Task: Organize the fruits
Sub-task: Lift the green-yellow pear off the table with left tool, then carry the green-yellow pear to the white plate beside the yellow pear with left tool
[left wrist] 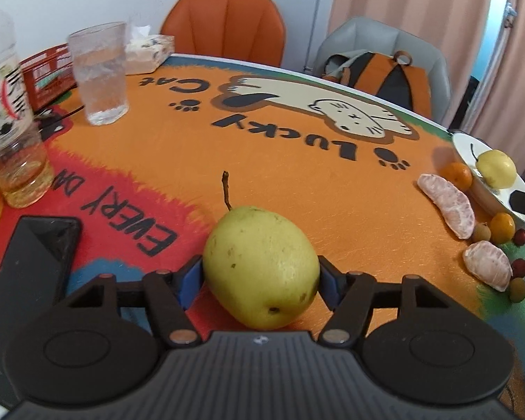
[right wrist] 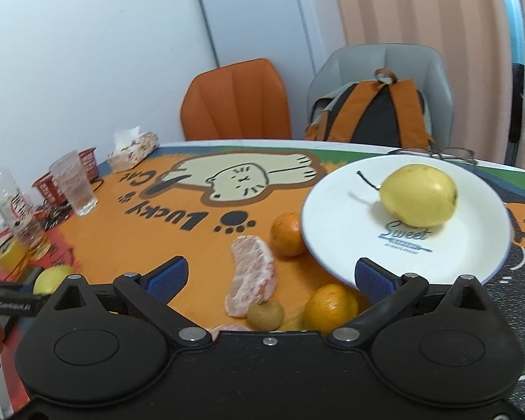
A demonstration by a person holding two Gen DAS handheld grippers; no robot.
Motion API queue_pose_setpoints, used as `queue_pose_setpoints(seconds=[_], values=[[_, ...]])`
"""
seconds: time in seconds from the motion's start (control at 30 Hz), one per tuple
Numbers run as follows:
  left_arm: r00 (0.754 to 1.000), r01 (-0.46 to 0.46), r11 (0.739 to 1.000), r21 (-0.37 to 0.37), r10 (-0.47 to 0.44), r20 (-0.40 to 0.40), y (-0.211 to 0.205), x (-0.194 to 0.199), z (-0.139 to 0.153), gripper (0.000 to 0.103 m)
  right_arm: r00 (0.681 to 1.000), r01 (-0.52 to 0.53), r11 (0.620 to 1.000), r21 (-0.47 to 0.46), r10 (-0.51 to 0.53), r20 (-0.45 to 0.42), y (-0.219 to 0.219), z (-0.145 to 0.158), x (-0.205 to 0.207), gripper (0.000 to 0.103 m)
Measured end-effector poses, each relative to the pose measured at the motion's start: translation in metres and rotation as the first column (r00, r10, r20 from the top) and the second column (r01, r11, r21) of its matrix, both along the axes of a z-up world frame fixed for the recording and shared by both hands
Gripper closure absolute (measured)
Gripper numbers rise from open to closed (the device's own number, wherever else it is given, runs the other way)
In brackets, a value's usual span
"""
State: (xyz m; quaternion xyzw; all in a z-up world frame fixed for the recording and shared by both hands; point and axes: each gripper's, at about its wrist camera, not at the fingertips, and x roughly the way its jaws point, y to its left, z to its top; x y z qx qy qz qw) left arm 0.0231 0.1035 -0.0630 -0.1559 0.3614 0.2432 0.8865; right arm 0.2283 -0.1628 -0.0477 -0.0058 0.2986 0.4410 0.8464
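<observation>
A green-yellow pear (left wrist: pixel 259 262) lies on the orange cat-print tablecloth, its stem pointing away. My left gripper (left wrist: pixel 260 280) is shut on it, a blue pad against each side. At the right edge of the table a white plate (right wrist: pixel 332 217) holds a second, yellower pear (right wrist: pixel 420 194). My right gripper (right wrist: pixel 271 278) stands wide open in front of the plate and holds nothing. Around it lie a peeled citrus segment (right wrist: pixel 252 276), two oranges (right wrist: pixel 287 234) (right wrist: pixel 329 309) and a small brownish fruit (right wrist: pixel 265 313). The left wrist view shows another peeled segment (left wrist: pixel 488 269) and small red fruits (left wrist: pixel 519 267).
A glass of water (left wrist: pixel 99 73), a plastic bottle (left wrist: pixel 7 105), a tissue box (left wrist: pixel 148 52) and a red box (left wrist: pixel 47 73) stand at the far left. A black phone (left wrist: pixel 35 262) lies near left. Spectacles (right wrist: pixel 437 154) lie behind the plate. Beyond the table stand an orange chair (left wrist: pixel 227 17) and a backpack (right wrist: pixel 374 112).
</observation>
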Motion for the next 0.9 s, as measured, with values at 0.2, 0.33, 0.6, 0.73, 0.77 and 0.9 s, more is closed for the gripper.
queue_pose_setpoints(seconds=[0.2,0.33,0.6,0.73,0.77,0.9], values=[[0.998,0.051,0.999,0.014,-0.051,0.028,-0.011,0.02,0.004,0.037,0.999,-0.03,0.999,-0.013,0.03,0.014,0.002,0.003,-0.006,0.0],[0.996,0.08,0.997,0.018,-0.08,0.043,-0.016,0.037,0.008,0.037,1.0,-0.018,1.0,-0.011,0.018,0.011,0.0,0.003,-0.003,0.0],[0.987,0.136,0.99,0.036,-0.139,0.082,-0.029,0.073,0.018,0.037,0.999,0.038,0.999,-0.012,-0.038,0.003,-0.009,0.002,0.008,0.0],[0.98,0.17,0.985,0.039,-0.173,0.098,-0.036,0.089,0.023,0.037,0.998,0.065,0.998,-0.009,-0.064,0.013,-0.016,0.004,0.012,0.0],[0.978,0.177,0.983,0.039,-0.18,0.1,-0.038,0.093,0.024,0.037,0.997,0.071,0.997,-0.008,-0.071,0.015,-0.018,0.004,0.013,0.0],[0.971,0.21,0.977,0.049,-0.214,0.109,-0.047,0.109,0.027,0.037,0.994,0.105,0.995,0.004,-0.105,0.014,-0.027,0.005,0.019,0.0]])
